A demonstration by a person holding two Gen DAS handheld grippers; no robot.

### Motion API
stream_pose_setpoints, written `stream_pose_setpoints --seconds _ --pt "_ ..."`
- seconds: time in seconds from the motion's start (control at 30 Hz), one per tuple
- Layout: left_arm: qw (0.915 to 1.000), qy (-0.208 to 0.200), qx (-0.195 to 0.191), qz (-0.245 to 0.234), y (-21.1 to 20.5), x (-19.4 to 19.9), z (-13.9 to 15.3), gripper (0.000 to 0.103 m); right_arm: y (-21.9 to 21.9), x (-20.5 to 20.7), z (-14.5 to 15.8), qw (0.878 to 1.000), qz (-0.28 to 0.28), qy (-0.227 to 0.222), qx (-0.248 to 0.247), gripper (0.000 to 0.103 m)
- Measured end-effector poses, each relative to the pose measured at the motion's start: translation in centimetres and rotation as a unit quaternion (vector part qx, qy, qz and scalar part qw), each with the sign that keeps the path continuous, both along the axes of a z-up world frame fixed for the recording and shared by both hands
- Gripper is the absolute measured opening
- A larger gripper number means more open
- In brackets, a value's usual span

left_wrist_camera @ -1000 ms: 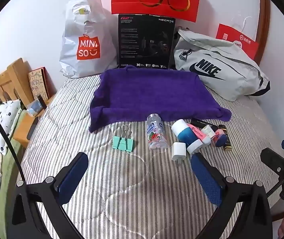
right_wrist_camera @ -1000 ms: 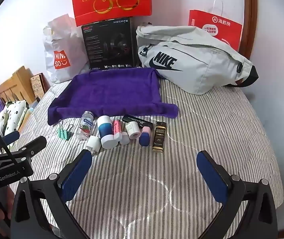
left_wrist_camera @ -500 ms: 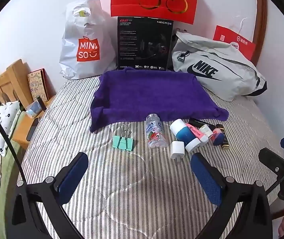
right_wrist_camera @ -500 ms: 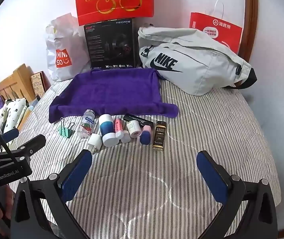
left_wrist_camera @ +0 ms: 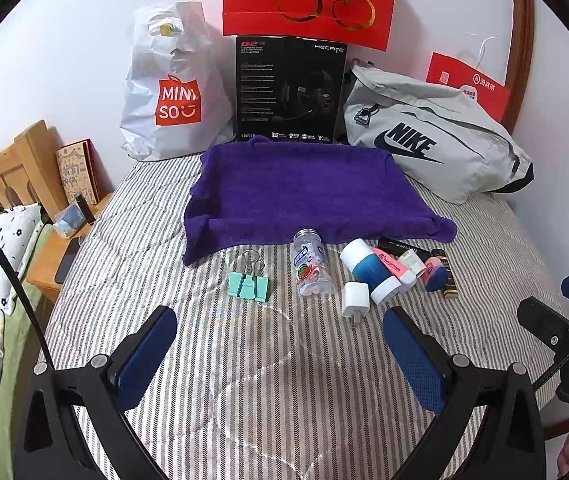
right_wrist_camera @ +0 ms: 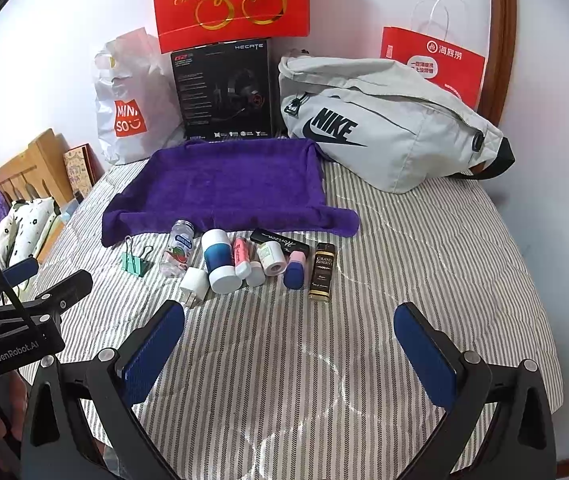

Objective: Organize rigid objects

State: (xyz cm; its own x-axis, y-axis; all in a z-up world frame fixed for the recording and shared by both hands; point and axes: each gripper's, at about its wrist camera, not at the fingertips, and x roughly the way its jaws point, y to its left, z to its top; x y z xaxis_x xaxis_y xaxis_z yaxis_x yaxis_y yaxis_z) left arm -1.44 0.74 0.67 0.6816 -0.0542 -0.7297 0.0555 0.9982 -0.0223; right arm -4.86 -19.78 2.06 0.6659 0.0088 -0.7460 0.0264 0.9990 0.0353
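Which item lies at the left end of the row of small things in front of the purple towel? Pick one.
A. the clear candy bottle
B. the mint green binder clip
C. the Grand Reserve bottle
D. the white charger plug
B: the mint green binder clip lies furthest left, with the clear candy bottle next to it and the purple towel behind them.

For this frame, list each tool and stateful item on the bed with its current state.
Left tool: open, holding nothing.
Right tool: open, holding nothing.
Purple towel: spread flat, nothing on it.
Clear bottle: lying on its side.
Binder clip: handles flipped back, clamping nothing.
Blue-and-white container: lying down, capped.
Grey Nike bag: zipped shut.
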Motion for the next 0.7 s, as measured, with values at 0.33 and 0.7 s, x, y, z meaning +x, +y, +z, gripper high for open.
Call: stream_pose_setpoints --seconds 0.33,0.7 --pt "1.0000 0.004 -0.002 -0.001 0.19 -0.11 0.07 0.103 -0.03 -0.04 -0.02 1.000 0.001 0.004 -0.004 0.103" --pt "1.0000 0.009 0.003 -0.003 -0.17 0.10 -0.24 0.103 -0.46 0.09 -0.23 1.000 -0.007 0.005 -0.001 0.103"
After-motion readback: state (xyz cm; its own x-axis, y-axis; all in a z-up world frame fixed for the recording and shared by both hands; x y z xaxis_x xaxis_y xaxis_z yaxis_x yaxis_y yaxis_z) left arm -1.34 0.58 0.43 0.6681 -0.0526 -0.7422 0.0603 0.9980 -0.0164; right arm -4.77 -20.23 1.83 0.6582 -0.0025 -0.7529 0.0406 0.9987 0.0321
